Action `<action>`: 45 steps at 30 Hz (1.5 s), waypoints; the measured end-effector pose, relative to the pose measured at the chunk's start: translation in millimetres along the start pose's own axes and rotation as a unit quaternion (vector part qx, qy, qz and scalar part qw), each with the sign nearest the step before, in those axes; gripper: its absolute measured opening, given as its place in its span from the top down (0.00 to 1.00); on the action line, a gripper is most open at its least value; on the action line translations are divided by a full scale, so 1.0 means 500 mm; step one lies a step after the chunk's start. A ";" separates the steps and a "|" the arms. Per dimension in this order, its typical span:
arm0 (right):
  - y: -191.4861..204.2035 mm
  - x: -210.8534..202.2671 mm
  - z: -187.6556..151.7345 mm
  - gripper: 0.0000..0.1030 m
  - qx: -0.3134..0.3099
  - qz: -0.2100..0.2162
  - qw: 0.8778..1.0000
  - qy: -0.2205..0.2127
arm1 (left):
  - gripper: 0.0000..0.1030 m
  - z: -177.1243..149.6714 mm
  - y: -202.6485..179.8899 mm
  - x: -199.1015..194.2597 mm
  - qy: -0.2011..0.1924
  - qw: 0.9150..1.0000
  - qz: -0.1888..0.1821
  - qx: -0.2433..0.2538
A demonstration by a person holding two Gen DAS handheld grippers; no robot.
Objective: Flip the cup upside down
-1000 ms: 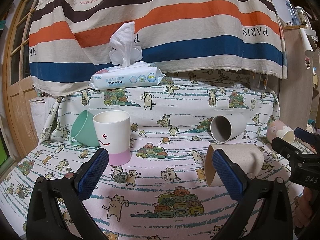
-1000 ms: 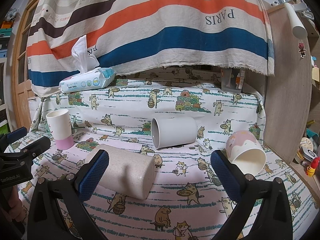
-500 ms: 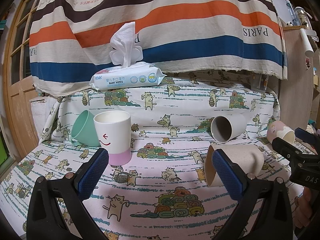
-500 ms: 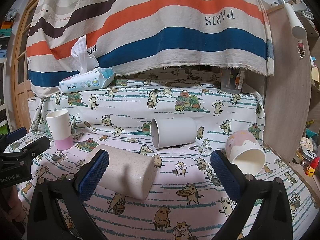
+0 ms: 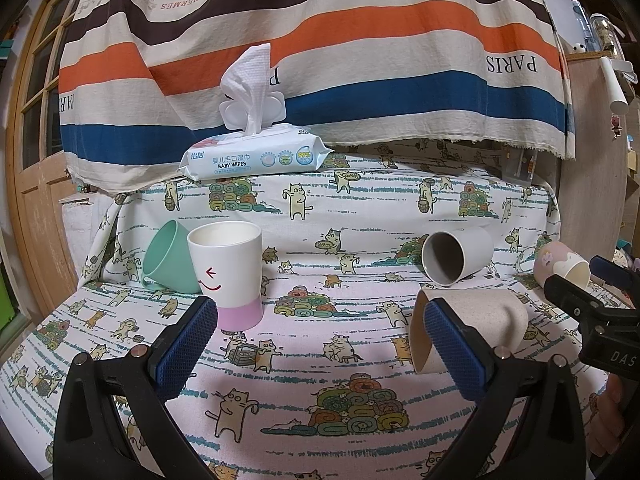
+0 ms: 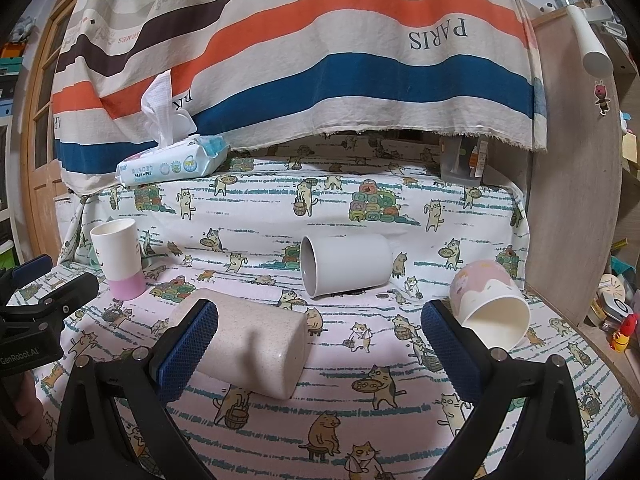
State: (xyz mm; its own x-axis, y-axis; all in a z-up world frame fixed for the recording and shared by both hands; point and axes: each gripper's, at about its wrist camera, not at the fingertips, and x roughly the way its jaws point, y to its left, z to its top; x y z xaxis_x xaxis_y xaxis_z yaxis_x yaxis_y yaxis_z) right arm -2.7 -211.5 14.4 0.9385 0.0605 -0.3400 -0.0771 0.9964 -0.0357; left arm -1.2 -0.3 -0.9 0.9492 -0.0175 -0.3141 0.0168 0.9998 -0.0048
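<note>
Right wrist: beige cup (image 6: pixel 256 350) seemingly before gripper (image 6: pixel 320 344).

A white cup (image 5: pixel 226 272) with pink base and red smile; a mint-green cup (image 5: pixel 166 258); a speckled beige cup (image 6: pixel 256 348); a grey-white cup (image 6: pixel 344 266); a pink-and-cream cup (image 6: pixel 488 304). Cat-print cloth (image 5: pixel 320 344) covers the surface; the striped drape (image 5: pixel 320 60) is orange, blue, brown, cream.

Bare cloth (image 5: pixel 304 364) between scattered cups (image 5: pixel 226 276)
</note>
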 end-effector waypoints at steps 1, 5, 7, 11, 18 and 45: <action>0.000 0.000 0.000 0.01 0.000 0.000 1.000 0.000 | 0.00 0.000 0.000 0.000 0.000 1.000 0.000 0.000; 0.001 0.001 0.000 0.00 0.000 0.001 1.000 0.001 | 0.00 0.000 0.000 0.000 0.000 1.000 0.000 0.000; -0.001 0.003 -0.001 0.00 0.000 0.002 1.000 0.003 | 0.00 0.000 0.002 0.000 0.001 1.000 -0.001 0.000; -0.006 0.008 -0.001 0.00 0.001 0.004 1.000 0.009 | 0.00 0.003 0.006 0.002 0.004 1.000 -0.002 0.000; -0.006 0.010 -0.001 0.01 0.001 0.005 1.000 0.010 | 0.00 0.002 0.001 0.006 0.007 1.000 -0.003 0.000; -0.004 -0.004 0.003 0.00 0.001 -0.002 1.000 0.000 | 0.00 -0.001 -0.004 -0.003 -0.003 1.000 -0.001 0.000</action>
State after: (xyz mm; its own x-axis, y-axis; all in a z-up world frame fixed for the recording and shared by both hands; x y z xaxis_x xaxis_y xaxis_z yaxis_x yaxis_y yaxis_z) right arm -4.0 -213.4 16.8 0.9390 0.0567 -0.3392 -0.0730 0.9967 -0.0356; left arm -3.0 -2.4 -0.8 0.9508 -0.0200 -0.3092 0.0194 0.9998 -0.0048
